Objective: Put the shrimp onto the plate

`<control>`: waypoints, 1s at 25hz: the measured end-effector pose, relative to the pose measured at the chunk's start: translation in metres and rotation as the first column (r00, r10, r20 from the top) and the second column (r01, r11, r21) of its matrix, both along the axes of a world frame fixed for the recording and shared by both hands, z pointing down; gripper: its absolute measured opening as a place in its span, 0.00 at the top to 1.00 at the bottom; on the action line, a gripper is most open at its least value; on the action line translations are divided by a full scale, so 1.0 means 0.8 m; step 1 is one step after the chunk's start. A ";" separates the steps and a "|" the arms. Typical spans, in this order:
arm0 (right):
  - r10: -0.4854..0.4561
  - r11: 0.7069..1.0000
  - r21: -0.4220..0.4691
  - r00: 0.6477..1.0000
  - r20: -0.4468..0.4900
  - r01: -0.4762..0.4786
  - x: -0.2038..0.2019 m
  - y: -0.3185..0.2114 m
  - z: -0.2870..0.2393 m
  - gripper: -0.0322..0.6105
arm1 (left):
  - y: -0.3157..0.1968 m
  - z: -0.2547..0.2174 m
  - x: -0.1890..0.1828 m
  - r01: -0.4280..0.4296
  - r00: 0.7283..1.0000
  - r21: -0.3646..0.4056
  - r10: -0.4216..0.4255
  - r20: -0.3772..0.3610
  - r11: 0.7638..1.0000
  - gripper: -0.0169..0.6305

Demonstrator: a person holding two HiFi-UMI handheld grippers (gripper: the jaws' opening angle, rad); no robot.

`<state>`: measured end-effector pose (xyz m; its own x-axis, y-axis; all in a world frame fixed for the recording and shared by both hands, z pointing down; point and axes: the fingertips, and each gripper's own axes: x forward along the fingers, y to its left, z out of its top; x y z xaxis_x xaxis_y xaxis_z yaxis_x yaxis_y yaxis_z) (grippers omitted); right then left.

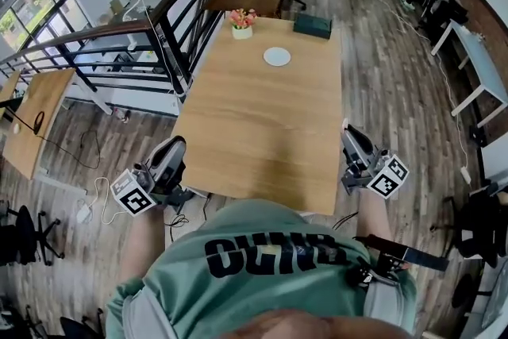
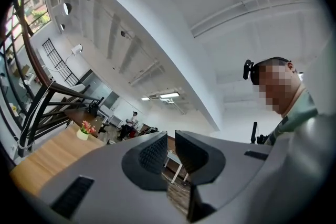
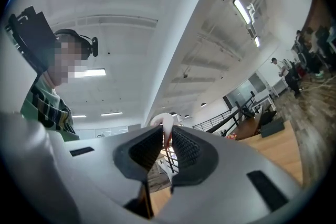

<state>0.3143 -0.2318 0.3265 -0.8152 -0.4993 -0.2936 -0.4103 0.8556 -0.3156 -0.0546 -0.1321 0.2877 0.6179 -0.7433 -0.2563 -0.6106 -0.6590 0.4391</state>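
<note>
**A:** Head view first. Where is everything relative to the plate [image 1: 277,56]?

**B:** The plate lies bare on the table [image 1: 254,131], with a flower pot [image 1: 242,24] just beyond it to the left. Both grippers are well apart from the plate, down on the person's side. The left gripper [image 1: 176,145] is off to the plate's left and the right gripper [image 1: 350,136] off to its right. I can't make out the shrimp from up here.

**A:** And the left gripper view?

**B:** Its jaws stand a little apart, and only the room shows through the gap. It's released and carrying nothing.

**A:** The right gripper view?

**B:** That's where the shrimp [image 3: 164,122] is. The jaws are clenched on it, with a reddish part pinched between the pads. A pale curled end pokes out past the tips.

**A:** How do you think it will handle?

**B:** It looks small and light, so I'd say weight is no worry. The curled body is narrow and looks smooth, so it could twist or slide out of a thin pinch. It may also give a little under pressure. A hold across the thicker middle of the body seems safest. It likely needs only moderate squeeze, and lowering it close to the plate before letting go should stop it bouncing off.
</note>
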 end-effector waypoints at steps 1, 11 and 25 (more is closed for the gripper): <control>0.000 1.000 -0.008 1.000 0.004 0.000 0.003 -0.005 0.005 0.86 | -0.007 -0.001 0.005 -0.004 1.000 -0.004 0.004 0.006 1.000 0.90; 0.057 0.998 -0.025 0.997 -0.053 -0.058 -0.048 -0.054 0.013 0.86 | -0.085 0.032 -0.045 -0.106 0.990 -0.024 0.103 -0.099 0.994 0.90; 0.143 0.990 0.026 0.965 -0.220 -0.141 -0.237 -0.129 -0.040 0.86 | -0.220 0.042 -0.238 -0.178 0.979 0.047 0.182 -0.092 0.983 0.90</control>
<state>0.1247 -0.3352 0.2943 -0.7814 -0.6125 -0.1196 -0.5864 0.7862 -0.1950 -0.2449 -0.3081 0.3214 0.7118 -0.6107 -0.3468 -0.4374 -0.7718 0.4615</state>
